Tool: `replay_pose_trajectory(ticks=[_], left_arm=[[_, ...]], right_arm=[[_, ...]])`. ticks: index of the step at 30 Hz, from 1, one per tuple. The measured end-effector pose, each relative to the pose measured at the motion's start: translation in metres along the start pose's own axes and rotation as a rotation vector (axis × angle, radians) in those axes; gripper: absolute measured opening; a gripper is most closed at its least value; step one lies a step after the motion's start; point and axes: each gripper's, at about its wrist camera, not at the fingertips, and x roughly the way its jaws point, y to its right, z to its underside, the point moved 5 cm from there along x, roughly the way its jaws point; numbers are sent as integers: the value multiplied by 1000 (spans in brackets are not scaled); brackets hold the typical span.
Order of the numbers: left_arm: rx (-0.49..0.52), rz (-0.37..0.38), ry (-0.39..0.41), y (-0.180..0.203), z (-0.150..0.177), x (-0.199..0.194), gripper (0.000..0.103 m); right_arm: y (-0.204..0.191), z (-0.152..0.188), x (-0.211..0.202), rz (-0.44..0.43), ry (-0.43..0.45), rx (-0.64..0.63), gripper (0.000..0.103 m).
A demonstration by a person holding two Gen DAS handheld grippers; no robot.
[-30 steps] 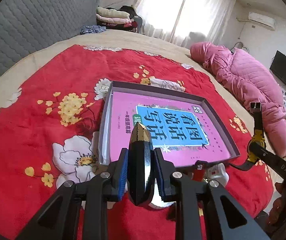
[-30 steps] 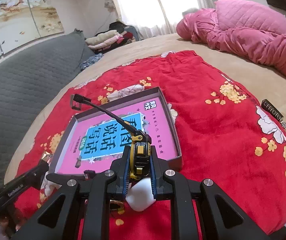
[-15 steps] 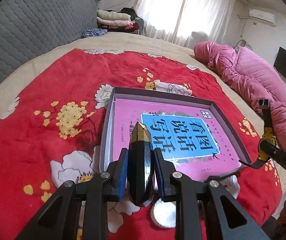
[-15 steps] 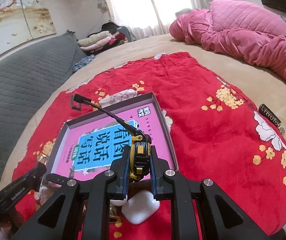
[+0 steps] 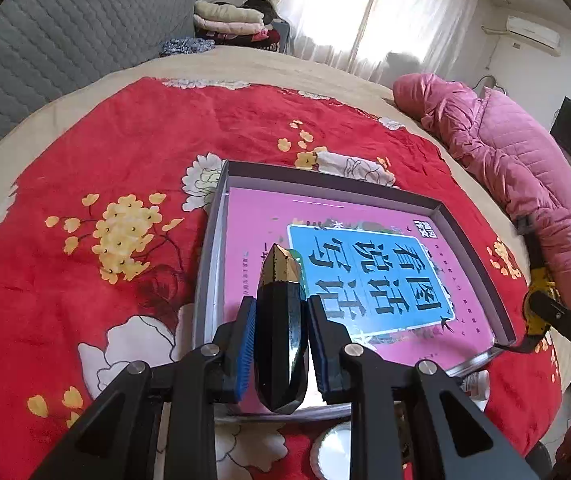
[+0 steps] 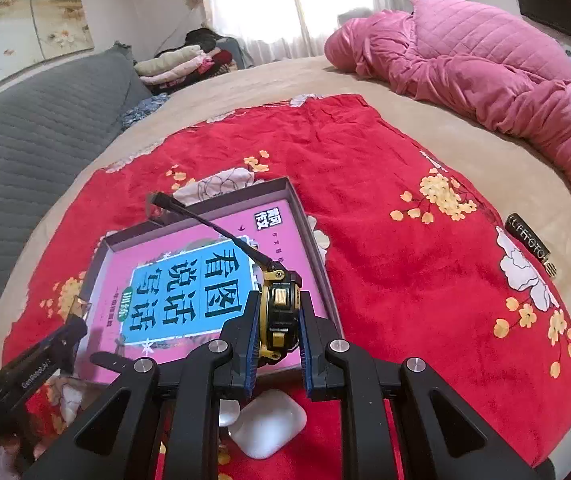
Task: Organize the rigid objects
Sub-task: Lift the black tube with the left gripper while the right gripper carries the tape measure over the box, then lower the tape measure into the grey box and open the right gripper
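The left claw (image 5: 281, 344) grips a black faceted bottle with a gold tip (image 5: 280, 328) upright between its blue pads, above the near edge of the shallow box (image 5: 209, 264). The right claw (image 6: 276, 328) clamps a yellow-and-black tape measure (image 6: 279, 312), its tape stretched over the pink book (image 6: 221, 280) in that box. A white case (image 6: 267, 428) lies below on the red blanket (image 6: 385, 200) covering the bed.
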Motion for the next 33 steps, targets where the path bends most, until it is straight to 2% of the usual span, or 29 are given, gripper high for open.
replay_pose_trajectory(ticks=[8, 16, 22, 26, 33], left_arm=[[9, -9, -9, 0, -3, 8, 25], [46, 2, -12, 7, 2, 9, 25], [52, -6, -23, 6, 5, 13, 25], [58, -2, -27, 6, 7, 15, 25], [72, 4, -62, 7, 13, 24, 25]], right_arm=[[-1, -4, 15, 61, -18, -40, 17], [0, 4, 27, 80, -37, -54, 17], [2, -9, 19, 93, 40, 6, 17], [-7, -13, 27, 127, 45, -38, 17], [-18, 1, 45, 177, 20, -108, 17]])
